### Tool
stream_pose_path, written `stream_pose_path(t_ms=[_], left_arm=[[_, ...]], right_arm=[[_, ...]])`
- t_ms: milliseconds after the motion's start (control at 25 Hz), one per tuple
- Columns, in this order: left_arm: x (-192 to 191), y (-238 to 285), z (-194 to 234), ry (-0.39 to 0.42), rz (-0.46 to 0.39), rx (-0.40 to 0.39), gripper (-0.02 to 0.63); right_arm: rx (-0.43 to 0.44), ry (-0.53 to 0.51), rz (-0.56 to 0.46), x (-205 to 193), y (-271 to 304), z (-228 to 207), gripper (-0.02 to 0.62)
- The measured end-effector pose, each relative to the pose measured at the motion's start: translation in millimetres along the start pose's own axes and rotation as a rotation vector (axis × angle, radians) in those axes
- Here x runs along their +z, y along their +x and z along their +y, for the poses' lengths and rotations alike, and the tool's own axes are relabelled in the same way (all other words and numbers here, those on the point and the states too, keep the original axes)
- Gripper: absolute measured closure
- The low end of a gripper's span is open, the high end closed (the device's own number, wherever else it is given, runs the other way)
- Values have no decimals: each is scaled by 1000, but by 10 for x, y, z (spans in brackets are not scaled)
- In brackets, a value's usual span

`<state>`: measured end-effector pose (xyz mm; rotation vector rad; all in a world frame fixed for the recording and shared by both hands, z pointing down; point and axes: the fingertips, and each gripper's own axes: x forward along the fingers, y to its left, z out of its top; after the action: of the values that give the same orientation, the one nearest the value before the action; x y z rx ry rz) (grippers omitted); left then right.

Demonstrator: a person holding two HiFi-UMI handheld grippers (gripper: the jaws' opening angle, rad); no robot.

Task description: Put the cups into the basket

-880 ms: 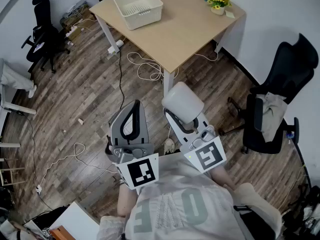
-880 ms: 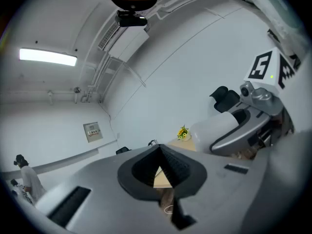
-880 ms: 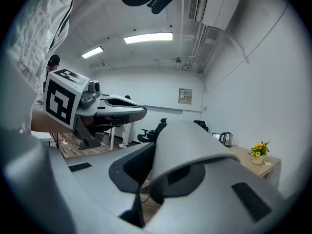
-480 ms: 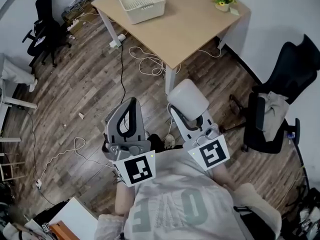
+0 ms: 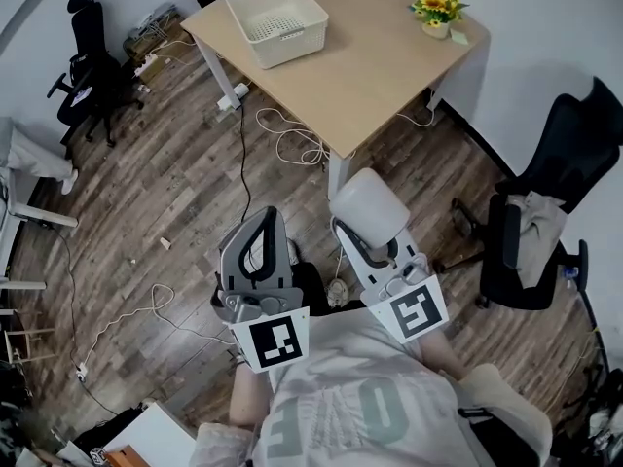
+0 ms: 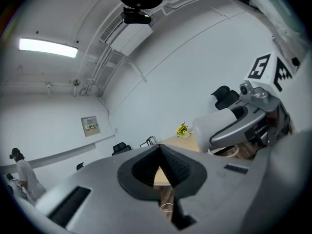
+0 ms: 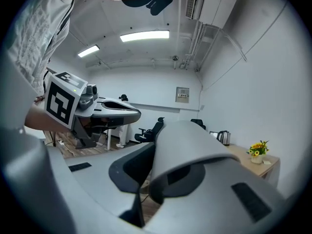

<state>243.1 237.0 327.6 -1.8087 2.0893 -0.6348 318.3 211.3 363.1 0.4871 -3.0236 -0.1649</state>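
Observation:
The white slotted basket [image 5: 277, 8] stands on the far left corner of the wooden table [image 5: 370, 66], well ahead of both grippers. My right gripper [image 5: 364, 230] is held over the floor, shut on a pale grey-white cup [image 5: 368, 200]. In the right gripper view the cup [image 7: 190, 145] fills the space between the jaws. My left gripper [image 5: 263, 220] hangs beside it on the left, shut, its tips meeting with nothing between them. In the left gripper view that gripper [image 6: 160, 149] points toward the table, and the cup [image 6: 219, 126] shows at the right.
A small pot of yellow flowers [image 5: 438, 13] sits on the table's far right corner. A black office chair [image 5: 545, 212] stands at the right, another black chair [image 5: 88, 56] at the far left. Loose cables [image 5: 292, 139] lie on the wooden floor before the table.
The table and basket have shifted a little down and to the right in the head view. Both grippers hold the same pose, and the cup stays in the right one.

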Motion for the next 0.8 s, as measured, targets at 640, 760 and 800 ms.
stream_pose_path(t_ms=[640,760,800], left_arm=[[-438,1166,1129,-67,-77,13,600],[-561,1401,1547,-56,-89,23,600],[-614,1475,1700,-57,-89,27,600]], right_arm=[[18,-78,44,122,1602,-429,552],[27,-63,12,252,2096,-445,552],[28,-61,14,273,2256,-449,552]])
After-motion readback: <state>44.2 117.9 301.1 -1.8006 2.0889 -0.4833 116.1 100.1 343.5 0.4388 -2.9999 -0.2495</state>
